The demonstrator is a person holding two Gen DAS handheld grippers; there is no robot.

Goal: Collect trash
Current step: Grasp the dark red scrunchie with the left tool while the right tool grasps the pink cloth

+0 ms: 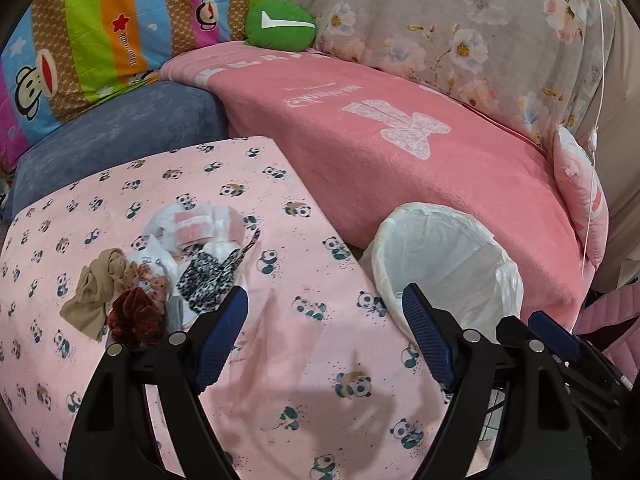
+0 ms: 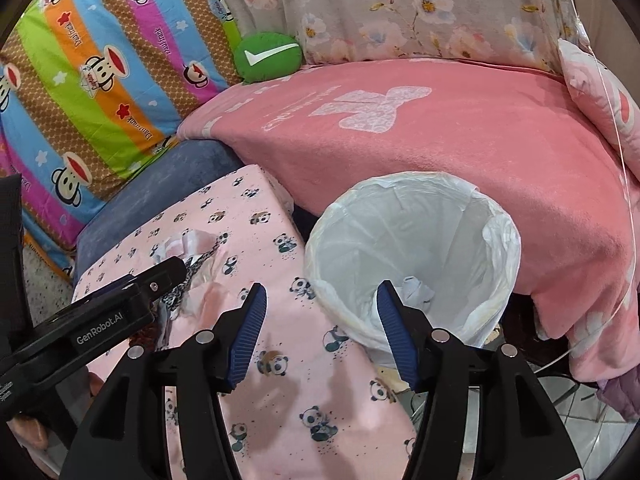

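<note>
Right wrist: right claw [image 2: 322, 332] agape, empty | over bin [image 2: 404, 208] rim

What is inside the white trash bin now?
In the right wrist view, the trash bin has a white plastic liner, and one small crumpled whitish piece lies at the bottom. The right gripper's finger covers part of the bottom.

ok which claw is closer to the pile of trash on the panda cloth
Left. The left claw hangs open beside the trash pile; the right claw sits open farther over, at the lined bin.
</note>
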